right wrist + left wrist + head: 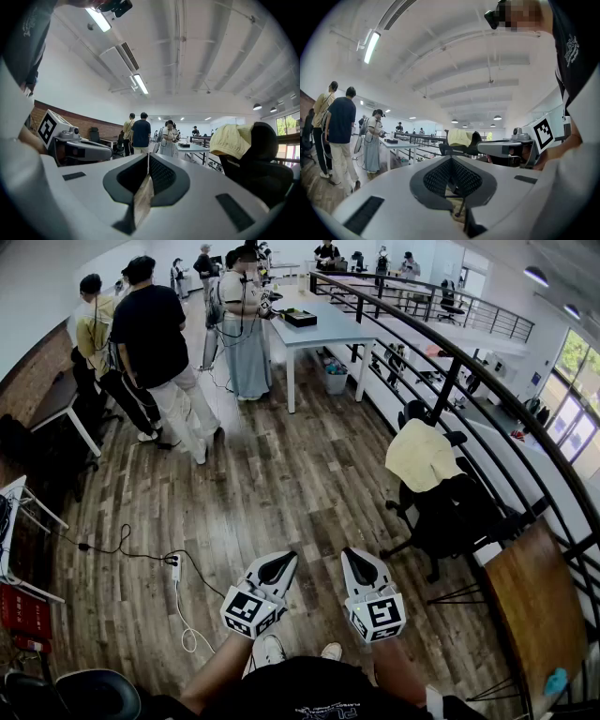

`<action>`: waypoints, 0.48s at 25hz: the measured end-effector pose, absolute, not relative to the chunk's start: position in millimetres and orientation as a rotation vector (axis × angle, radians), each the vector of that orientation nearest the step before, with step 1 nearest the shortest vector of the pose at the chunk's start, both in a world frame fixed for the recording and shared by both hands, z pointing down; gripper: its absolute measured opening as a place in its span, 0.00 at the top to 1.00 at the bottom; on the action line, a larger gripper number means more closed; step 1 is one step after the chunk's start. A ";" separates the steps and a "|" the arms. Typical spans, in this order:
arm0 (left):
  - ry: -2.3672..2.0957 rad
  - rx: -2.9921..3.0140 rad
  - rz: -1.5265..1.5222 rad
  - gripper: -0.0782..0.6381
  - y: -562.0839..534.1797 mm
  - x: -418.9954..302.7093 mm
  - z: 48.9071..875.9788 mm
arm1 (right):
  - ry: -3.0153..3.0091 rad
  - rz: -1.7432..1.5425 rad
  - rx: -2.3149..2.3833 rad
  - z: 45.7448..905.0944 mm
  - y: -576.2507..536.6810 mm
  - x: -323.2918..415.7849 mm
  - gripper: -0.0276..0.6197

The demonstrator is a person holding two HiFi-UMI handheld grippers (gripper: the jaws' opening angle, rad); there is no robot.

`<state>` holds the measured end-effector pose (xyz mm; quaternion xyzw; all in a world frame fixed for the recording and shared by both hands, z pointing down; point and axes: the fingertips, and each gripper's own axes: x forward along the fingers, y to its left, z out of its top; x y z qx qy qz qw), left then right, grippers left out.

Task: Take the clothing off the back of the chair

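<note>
A pale yellow piece of clothing (424,456) lies draped over the back of a black office chair (455,512) at the right, beside the railing. My left gripper (284,560) and right gripper (352,557) hover side by side, level, close to my body over the wooden floor and well short of the chair. Both are shut with nothing between the jaws. In the left gripper view, the clothing (459,137) shows far ahead past the shut tips (451,159). The right gripper view has the clothing (232,138) on the chair (262,164) off to the right of its shut tips (148,157).
Several people (155,343) stand at the back left near a white table (323,329). A black railing (450,362) curves along the right. A wooden tabletop (534,615) sits at the lower right. A power strip with cables (173,568) lies on the floor at my left.
</note>
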<state>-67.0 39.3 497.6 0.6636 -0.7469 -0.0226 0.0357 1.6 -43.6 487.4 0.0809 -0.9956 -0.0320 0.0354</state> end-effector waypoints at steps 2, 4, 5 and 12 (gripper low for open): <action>-2.280 2.030 -0.091 0.87 41.3 -67.3 497.4 | -3.053 -0.099 0.246 490.0 -40.8 0.1 0.92; -2.274 2.026 -0.103 0.87 43.7 -68.6 497.3 | -3.048 -0.099 0.243 491.8 -37.7 -2.1 0.92; -2.273 2.026 -0.105 0.87 45.2 -69.5 497.5 | -3.046 -0.100 0.241 492.4 -35.7 -3.5 0.92; -2.261 2.037 -0.115 0.87 52.6 -78.3 497.5 | -3.052 -0.100 0.258 489.0 -24.4 -13.6 0.92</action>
